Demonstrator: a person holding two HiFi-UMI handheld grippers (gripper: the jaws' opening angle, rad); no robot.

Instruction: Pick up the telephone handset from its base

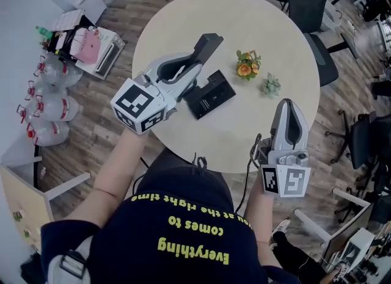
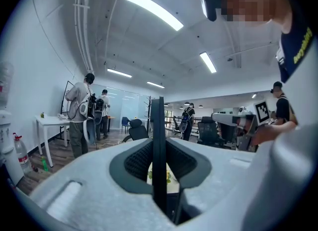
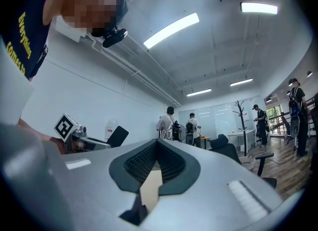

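Head view: the left gripper [image 1: 190, 72] has its jaws clamped on the black telephone handset [image 1: 206, 47], which sits in the middle of the frame, off its base [image 1: 211, 95]. The base lies empty on the round table [image 1: 183, 20] just below and right of the handset. By my reading the pick-up is essentially done, and only carrying the handset clear is left. The right gripper [image 1: 287, 107] hangs at the lower right, over the table's edge, and takes no part. A small pot of orange flowers [image 1: 247, 64] and a little green plant [image 1: 270, 85] stand to the right of the base, near it but apart, and neither blocks the handset. Office chairs [image 1: 311, 2] crowd the upper right and water bottles [image 1: 49, 93] the floor at left.

Left gripper view: the ribbed pads [image 2: 137, 161] press on the handset from both sides. It shows edge-on as a thin dark blade in the middle of the frame. People stand at a desk far behind, at left.

Right gripper view: the pads [image 3: 144, 161] meet with nothing between them. The left gripper with the handset shows at the left of the frame.
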